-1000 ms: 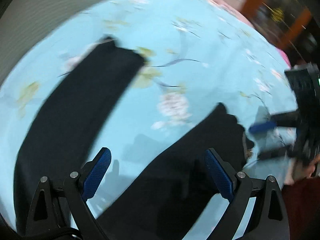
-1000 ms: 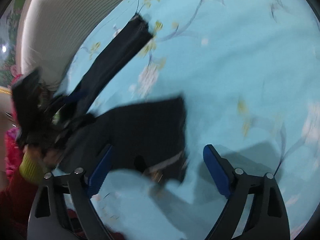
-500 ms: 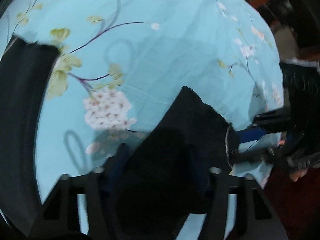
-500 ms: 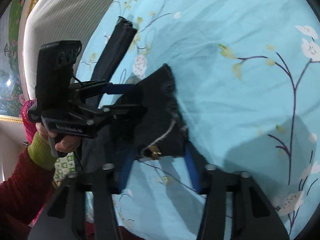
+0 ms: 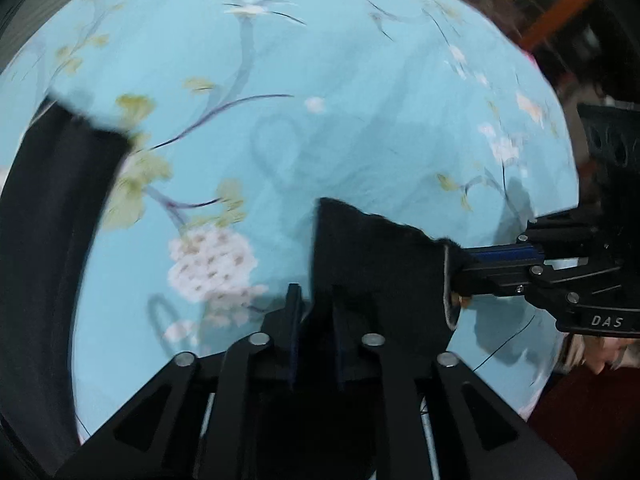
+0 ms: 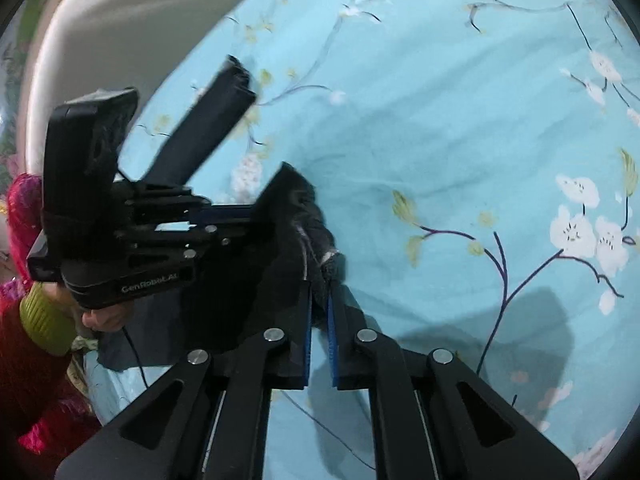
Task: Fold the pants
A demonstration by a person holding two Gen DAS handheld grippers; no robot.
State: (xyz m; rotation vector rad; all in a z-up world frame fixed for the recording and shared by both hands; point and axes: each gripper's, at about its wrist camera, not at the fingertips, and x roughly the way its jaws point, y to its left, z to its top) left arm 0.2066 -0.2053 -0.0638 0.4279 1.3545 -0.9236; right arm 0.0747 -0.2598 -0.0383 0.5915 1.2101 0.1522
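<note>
Blue cotton, printed with white blossoms and thin dark branches, covers the bed [image 5: 360, 120] and fills most of both wrist views. Across it lie the black pants [image 5: 372, 256], spread out flat: in the left wrist view one leg [image 5: 52, 240] runs up the rim from about 8 to 10 o'clock, while the waist end bunches near the centre and down towards 6 o'clock. In the right wrist view that same leg [image 6: 208, 128] stretches off towards 10 o'clock, with a pale headboard [image 6: 132, 12] beyond it at 11.

Both tools have just been closing and now pinch the waist end. The left gripper [image 5: 316, 320] has its jaws drawn together on a fold of the black cloth at 6 o'clock. The right gripper [image 6: 319, 312] is clamped on the waist corner, blue pads nearly meeting with dark fabric squeezed between them. Each shows in the other's view, coming in from the side.

At 8 o'clock in the right wrist view, a hand [image 6: 100, 316] with a green cuff and red sleeve [image 6: 28, 360] grips the left tool's handle.
</note>
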